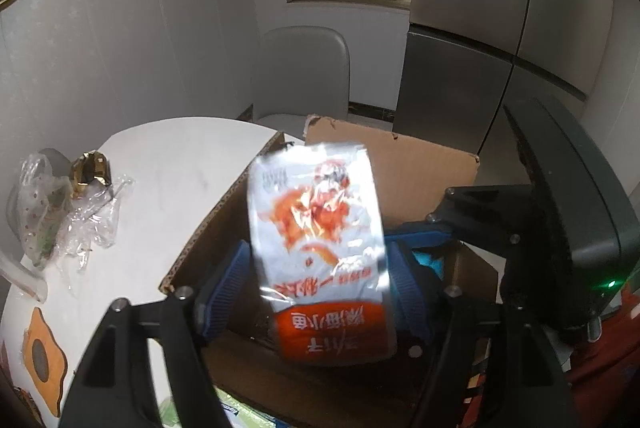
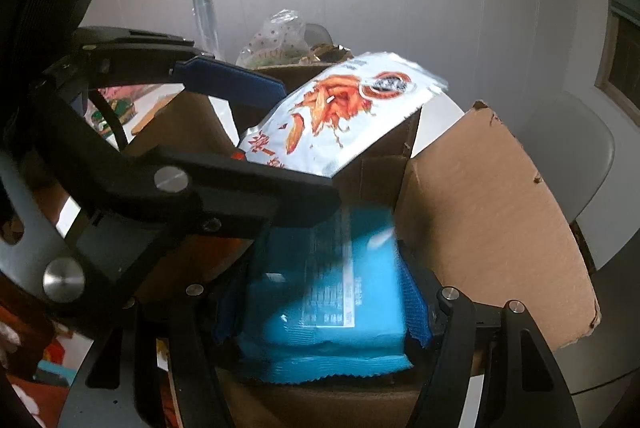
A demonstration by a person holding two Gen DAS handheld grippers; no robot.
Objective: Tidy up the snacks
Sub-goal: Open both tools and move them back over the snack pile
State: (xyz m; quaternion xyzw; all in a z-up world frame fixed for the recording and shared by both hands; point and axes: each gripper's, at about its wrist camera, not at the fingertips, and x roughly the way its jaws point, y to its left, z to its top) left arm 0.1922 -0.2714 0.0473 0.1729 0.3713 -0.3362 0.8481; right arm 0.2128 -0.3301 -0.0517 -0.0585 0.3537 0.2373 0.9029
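Upside-down Chinese characters on snack packet (image 1: 320, 248).

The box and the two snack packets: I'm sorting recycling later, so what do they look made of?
The box looks like plain brown corrugated cardboard, matte, with fluting showing along its torn flap edge. The white and orange packet seems glossy plastic film; light glints off its wrinkles. The blue packet also looks like plastic film, smoother, with a zigzag sealed edge. Any foil lining cannot be told.

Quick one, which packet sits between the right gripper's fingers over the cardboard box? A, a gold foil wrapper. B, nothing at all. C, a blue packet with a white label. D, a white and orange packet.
C: in the right wrist view the blue packet sits between the right gripper's blue pads, above the cardboard box.
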